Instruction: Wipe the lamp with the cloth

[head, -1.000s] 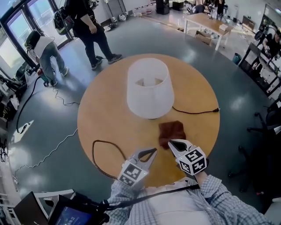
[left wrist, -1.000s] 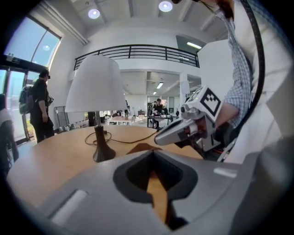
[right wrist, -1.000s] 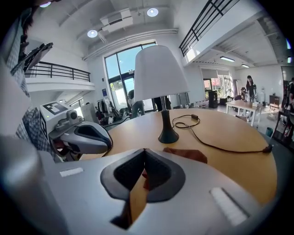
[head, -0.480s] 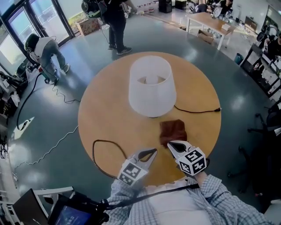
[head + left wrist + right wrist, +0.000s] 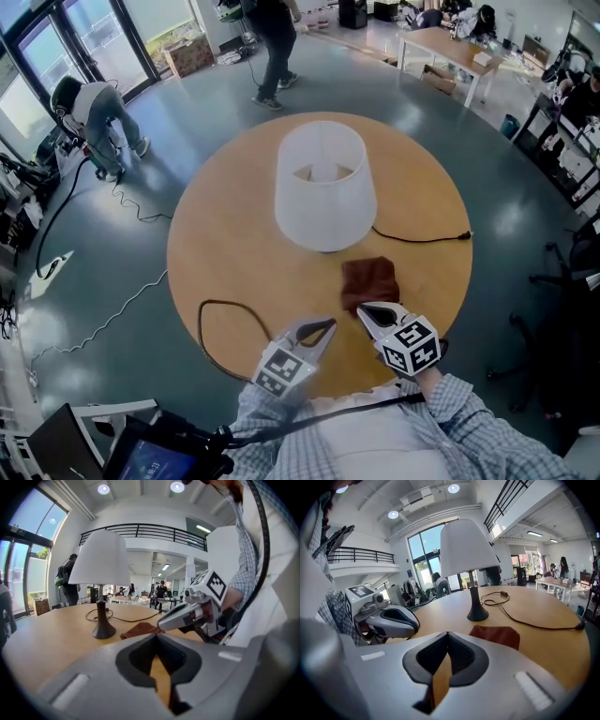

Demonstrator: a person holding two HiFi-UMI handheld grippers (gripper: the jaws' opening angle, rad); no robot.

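1. The lamp (image 5: 323, 187) has a white tapered shade on a thin dark stem with a round foot. It stands beyond both grippers.
2. The reddish-brown cloth (image 5: 368, 281) lies crumpled just ahead of the right gripper (image 5: 362, 308).
3. The right gripper and the left gripper (image 5: 327, 322) have their jaws together, holding nothing.

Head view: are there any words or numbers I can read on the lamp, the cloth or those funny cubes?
No words, numbers or brands can be read anywhere.
Lamp and cloth: plain, no print.
Right marker cube on the right gripper: only black-and-white squares, no letters.
Left marker cube on the left gripper: the same.
Screen at bottom left: too blurred to read.
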